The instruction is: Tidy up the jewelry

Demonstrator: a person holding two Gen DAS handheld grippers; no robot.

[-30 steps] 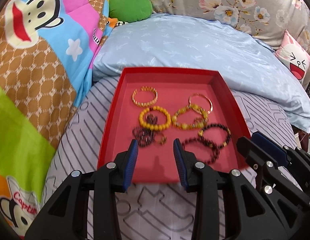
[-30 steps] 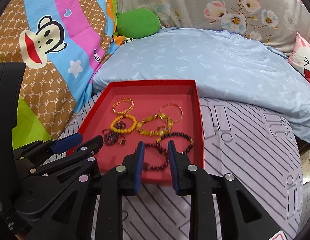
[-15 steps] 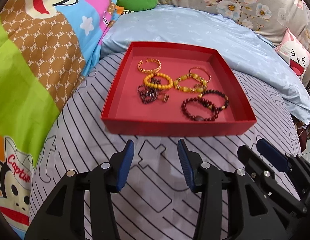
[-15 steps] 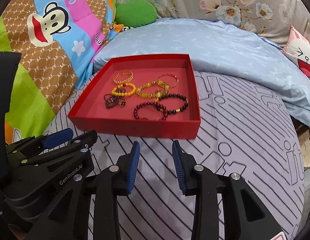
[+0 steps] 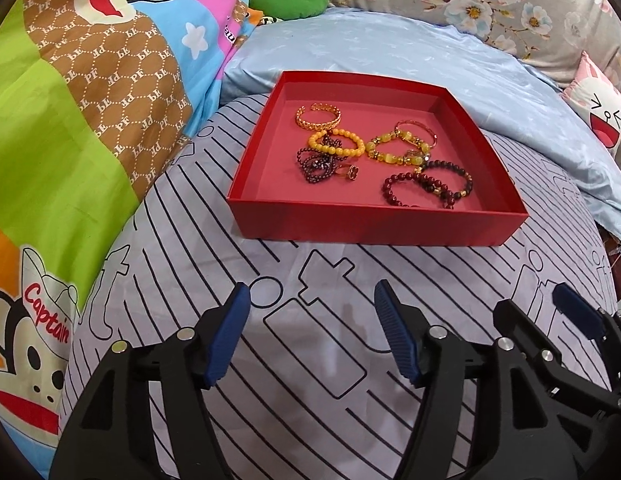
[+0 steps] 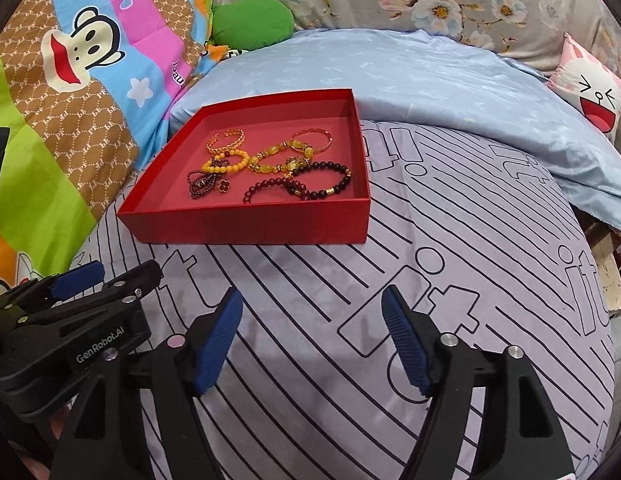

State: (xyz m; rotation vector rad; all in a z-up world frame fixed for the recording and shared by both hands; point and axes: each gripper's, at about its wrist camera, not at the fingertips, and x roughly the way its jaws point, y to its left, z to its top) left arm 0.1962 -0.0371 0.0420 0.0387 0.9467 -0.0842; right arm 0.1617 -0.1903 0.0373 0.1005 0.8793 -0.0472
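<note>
Jewelry lies in our red tray (image 5: 374,224) on the striped bed cover (image 5: 318,360): beaded bracelets (image 5: 428,184), a gold bangle (image 5: 318,116), a small ring (image 5: 347,171). Our left tool (image 5: 310,328) and right tool (image 6: 312,334) have just been opening, both wide, nothing between them.

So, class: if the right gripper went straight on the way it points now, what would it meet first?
Probably the striped bedsheet just ahead of the open right gripper, short of the red tray; depth is uncertain.

Both wrist views look steeply down the bed, side by side – sharing the red tray (image 5: 374,224) (image 6: 250,224) ahead.
</note>
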